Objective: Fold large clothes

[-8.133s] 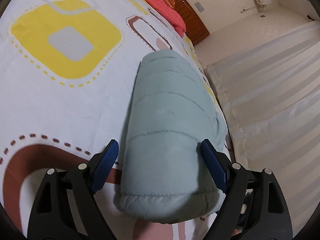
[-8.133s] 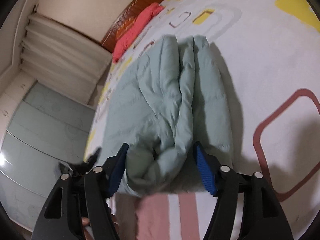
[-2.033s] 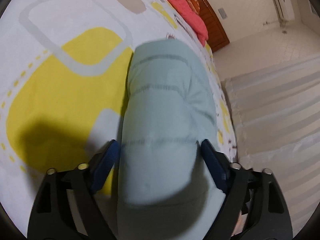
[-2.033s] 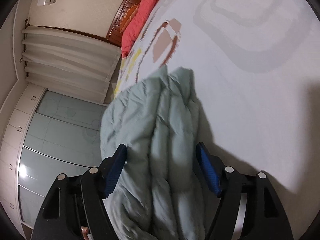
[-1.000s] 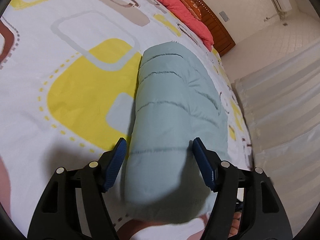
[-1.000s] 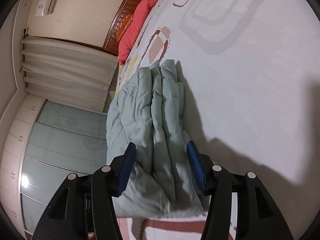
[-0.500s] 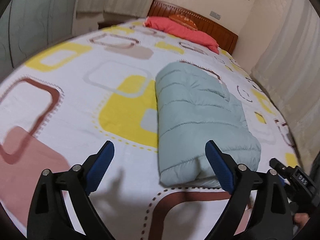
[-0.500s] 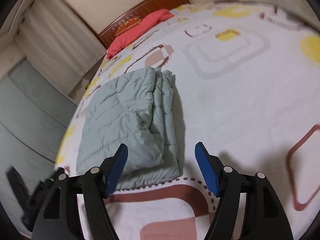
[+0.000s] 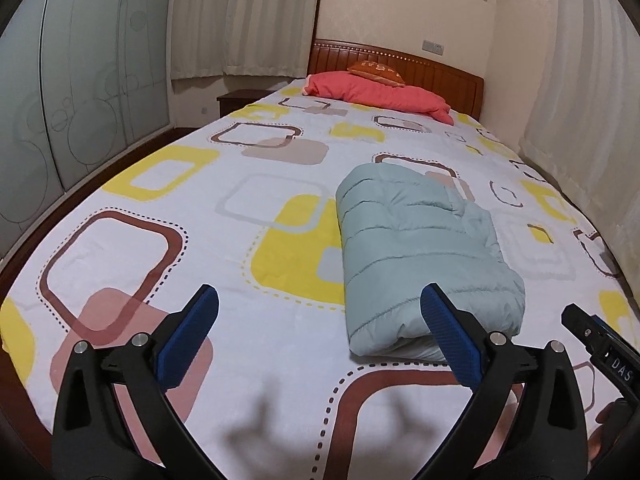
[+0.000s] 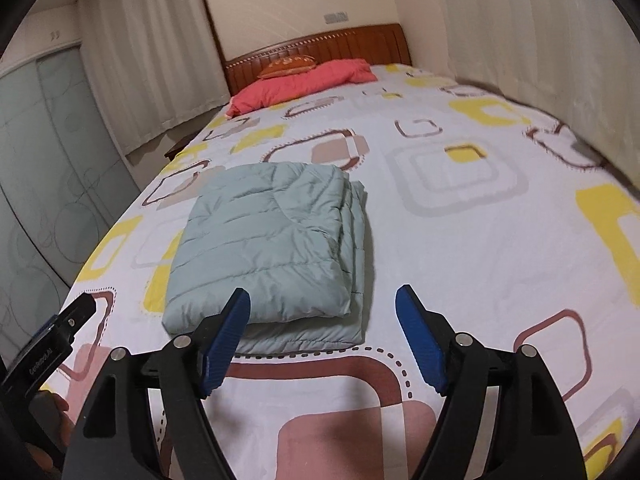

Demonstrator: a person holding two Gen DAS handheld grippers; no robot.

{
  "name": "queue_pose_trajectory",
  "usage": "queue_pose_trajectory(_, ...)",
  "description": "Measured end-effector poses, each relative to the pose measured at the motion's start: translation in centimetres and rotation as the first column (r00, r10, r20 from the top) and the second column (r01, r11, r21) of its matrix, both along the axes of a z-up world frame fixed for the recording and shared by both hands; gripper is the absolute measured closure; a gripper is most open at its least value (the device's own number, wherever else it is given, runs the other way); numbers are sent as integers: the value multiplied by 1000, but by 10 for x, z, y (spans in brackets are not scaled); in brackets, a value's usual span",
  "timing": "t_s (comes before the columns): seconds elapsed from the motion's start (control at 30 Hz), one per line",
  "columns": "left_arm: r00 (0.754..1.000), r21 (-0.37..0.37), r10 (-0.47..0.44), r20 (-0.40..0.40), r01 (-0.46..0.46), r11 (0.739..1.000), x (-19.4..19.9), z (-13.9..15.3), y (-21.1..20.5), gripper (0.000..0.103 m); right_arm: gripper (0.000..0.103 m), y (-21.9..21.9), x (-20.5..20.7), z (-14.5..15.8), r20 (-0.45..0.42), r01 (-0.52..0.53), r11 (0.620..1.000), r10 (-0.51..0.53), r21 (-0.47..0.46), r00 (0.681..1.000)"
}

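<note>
Both sets of jaws stand apart with nothing between the pads; those of the left gripper (image 9: 318,334) are spreading wider at this moment, while those of the right gripper (image 10: 324,338) sit at a lesser gap over bare sheet. The folded pale green quilted jacket (image 9: 416,256) lies free on the bed sheet (image 9: 168,248), right of centre in the left wrist view and left of centre in the right wrist view (image 10: 272,248). Its near edge sits just above the blue pads in both frames, untouched. Its stacked layers show along its right side in the right wrist view. Broad open sheet spreads to the left in the left view and to the right in the right view. A red pillow (image 9: 380,94) lies at the headboard (image 9: 440,70), top centre. Curtains (image 9: 580,92) border the bed's right edge; glass wardrobe doors (image 9: 80,72) fill the upper left.
</note>
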State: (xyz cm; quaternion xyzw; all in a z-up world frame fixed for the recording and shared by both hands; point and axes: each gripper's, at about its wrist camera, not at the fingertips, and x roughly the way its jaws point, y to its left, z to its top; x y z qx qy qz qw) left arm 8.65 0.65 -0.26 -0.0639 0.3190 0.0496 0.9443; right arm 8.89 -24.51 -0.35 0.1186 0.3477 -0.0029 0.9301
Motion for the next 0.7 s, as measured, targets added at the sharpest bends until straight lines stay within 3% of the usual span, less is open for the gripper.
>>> queue_pose_trajectory(0.7,1000,-5,-22,8,22,1000,-18,5,-6,2,28,19,-18,9,45,-24,998,26,-55,999)
